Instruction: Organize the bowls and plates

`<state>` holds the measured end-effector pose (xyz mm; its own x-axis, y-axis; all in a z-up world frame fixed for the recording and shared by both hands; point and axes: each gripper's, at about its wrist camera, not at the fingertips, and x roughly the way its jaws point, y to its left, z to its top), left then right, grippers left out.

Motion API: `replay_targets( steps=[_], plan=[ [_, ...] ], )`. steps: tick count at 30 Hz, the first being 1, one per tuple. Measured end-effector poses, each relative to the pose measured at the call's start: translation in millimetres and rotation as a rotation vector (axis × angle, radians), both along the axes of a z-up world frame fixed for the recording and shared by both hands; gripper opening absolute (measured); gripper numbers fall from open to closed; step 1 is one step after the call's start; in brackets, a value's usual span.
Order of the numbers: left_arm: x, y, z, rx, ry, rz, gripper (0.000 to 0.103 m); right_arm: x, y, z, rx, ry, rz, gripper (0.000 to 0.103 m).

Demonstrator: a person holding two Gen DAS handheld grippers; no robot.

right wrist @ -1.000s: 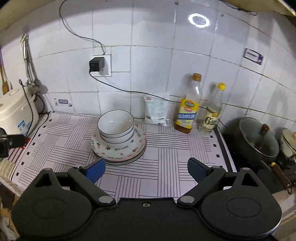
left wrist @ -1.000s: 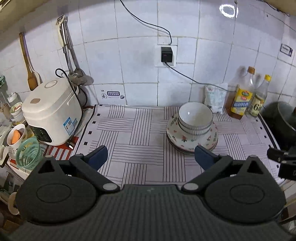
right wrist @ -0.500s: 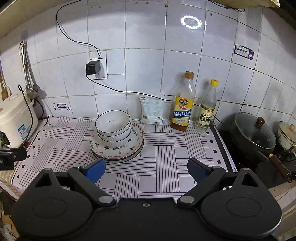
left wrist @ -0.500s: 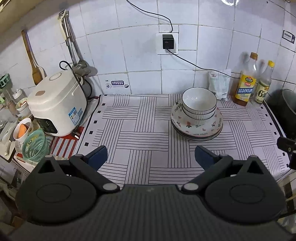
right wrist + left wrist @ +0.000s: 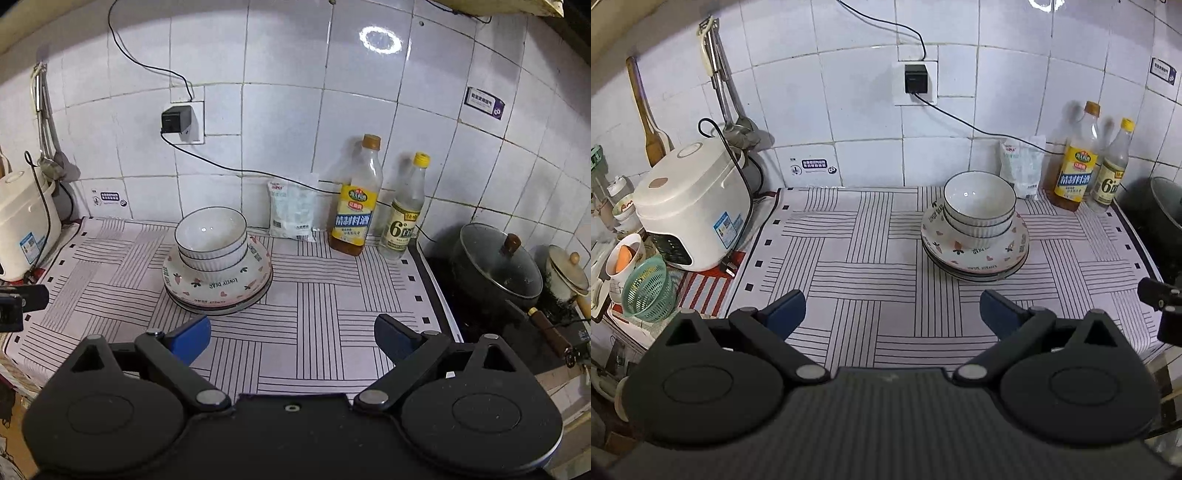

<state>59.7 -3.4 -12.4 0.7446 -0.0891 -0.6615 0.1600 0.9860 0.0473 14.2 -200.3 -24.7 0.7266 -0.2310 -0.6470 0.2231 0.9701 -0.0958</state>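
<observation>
Both grippers have drawn back from the counter since a second ago, so the stack of dishes now sits higher and smaller in each view and more of the striped mat point(image 5: 871, 266) shows in front of it.

Left gripper point(image 5: 892, 310) hangs over the near edge of the mat at the bottom of its frame, blue fingers point(image 5: 785, 312) spread wide, nothing between them. Right gripper point(image 5: 291, 338) is the same: fingers point(image 5: 190, 339) released and empty, low in its frame.

Bowls point(image 5: 979, 212) are nested one inside another and rest on the plates point(image 5: 975, 254), which are stacked on the mat. In the left view the stack is right of centre; in the right view the bowls point(image 5: 211, 238) and plates point(image 5: 218, 284) lie left of centre. The top plate is white with small heart and carrot prints.

Behind the stack, against the tiled wall, stand a white packet point(image 5: 293, 208) and two bottles point(image 5: 356, 206), to the right of the dishes. A rice cooker point(image 5: 692, 205) fills the left of the left view, with a green basket point(image 5: 646, 290) below it. A lidded pot point(image 5: 496, 267) sits at the right edge of the right view. A plug point(image 5: 916, 79) with a trailing cord is in the upper centre of the left view.
</observation>
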Motion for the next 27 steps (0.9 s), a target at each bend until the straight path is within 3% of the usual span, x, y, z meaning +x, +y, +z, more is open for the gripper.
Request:
replay_targets(
  steps=[27],
  plan=[
    [-4.0, -9.7, -12.9, -0.027, -0.040, -0.015, 0.102, -9.4, -6.5, -11.2, -0.060, -0.109, -0.007, 0.097]
  ],
)
